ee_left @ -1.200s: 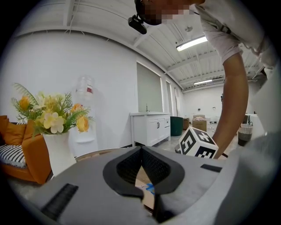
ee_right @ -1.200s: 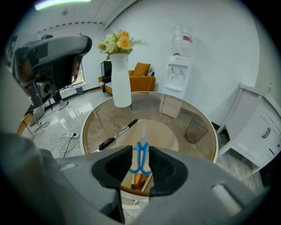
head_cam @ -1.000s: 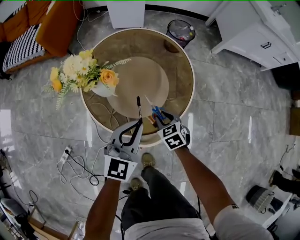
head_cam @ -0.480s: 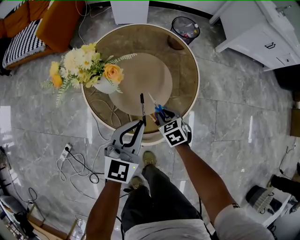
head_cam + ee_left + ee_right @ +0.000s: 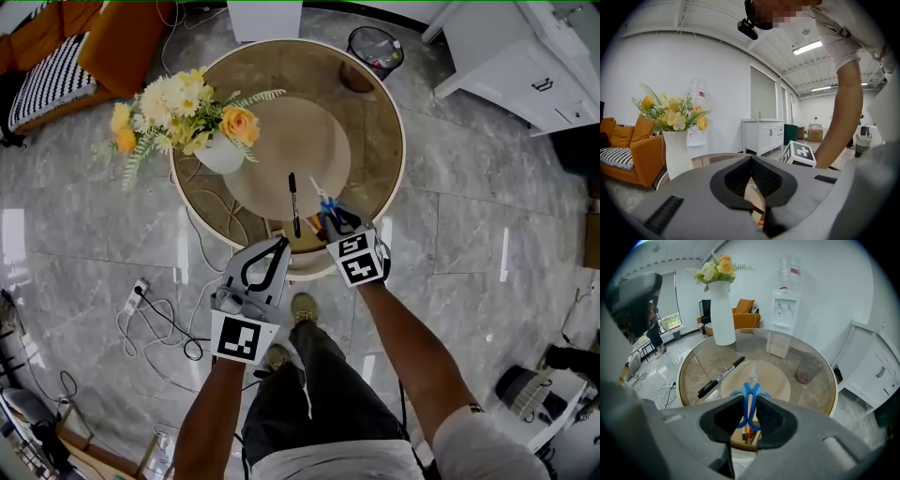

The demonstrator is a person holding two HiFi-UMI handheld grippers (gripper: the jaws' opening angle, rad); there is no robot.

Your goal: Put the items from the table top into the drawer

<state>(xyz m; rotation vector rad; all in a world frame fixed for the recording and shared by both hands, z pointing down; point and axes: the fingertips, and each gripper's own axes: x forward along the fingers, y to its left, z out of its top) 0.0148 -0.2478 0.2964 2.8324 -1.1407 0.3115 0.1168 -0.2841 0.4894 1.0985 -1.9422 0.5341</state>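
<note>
Now my right gripper's [image 5: 749,398] fingers, which have just been closing, pinch the blue-handled scissors [image 5: 752,380] above the open wooden drawer [image 5: 743,445]. Pens look stowed inside it. The black marker [image 5: 721,376] beyond it on the round glass surface [image 5: 375,141] remains. My left gripper's [image 5: 281,242] fingers are pressed together, empty.

Black marker [image 5: 294,204] beside blue scissors [image 5: 328,207] on round glass table [image 5: 370,108]

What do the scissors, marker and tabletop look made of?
Scissors: smooth blue handles, probably plastic; the pale shiny blades look like metal. Marker: black barrel, likely plastic, slight sheen. Tabletop: apparently clear glass, glossy, since the base shows through it; its rim looks gold-coloured, material unclear.
</note>
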